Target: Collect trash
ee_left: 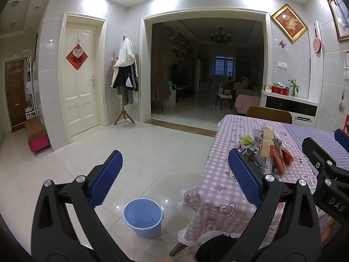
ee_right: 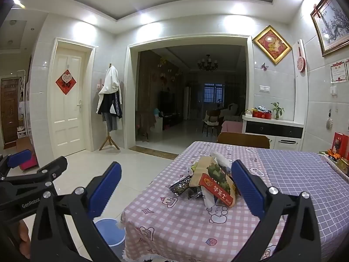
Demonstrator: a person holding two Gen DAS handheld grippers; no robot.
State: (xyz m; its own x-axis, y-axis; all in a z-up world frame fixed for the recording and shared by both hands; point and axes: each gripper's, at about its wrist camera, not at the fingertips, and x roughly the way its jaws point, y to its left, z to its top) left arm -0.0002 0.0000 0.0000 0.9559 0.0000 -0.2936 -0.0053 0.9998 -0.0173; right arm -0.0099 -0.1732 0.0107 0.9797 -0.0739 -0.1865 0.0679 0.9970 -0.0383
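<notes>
Both grippers are spread wide with nothing between the pads: the left gripper (ee_left: 174, 172) hangs over the tiled floor beside the table, its blue ribbed pads (ee_left: 106, 175) far apart, and the right gripper (ee_right: 176, 185) frames the heap of trash from in front, touching none of it. That pile of trash (ee_right: 209, 181) sits on the pink checked tablecloth (ee_right: 174, 222), near the table's front left corner: a crumpled paper bag (ee_right: 218, 188) with a red band printed in Chinese characters, "华莱士" by the look of it, leaning over dark foil wrappers (ee_right: 181, 186) and something yellow-green behind, too small to name. From the left wrist view the same pile (ee_left: 270, 152) shows just past the right-hand pad. Down on the floor, close to the tablecloth's fringed edge, stands a light blue bucket (ee_left: 142, 217); inside only its blue floor shows. Writing on the tools: "GenRobot" on the left gripper's body as seen by the right wrist camera, and "DAS" on the right gripper's body (ee_left: 333, 198) in the left view. On the white door (ee_left: 79, 74) hangs a red diamond paper (ee_left: 76, 57) bearing one dark character.
</notes>
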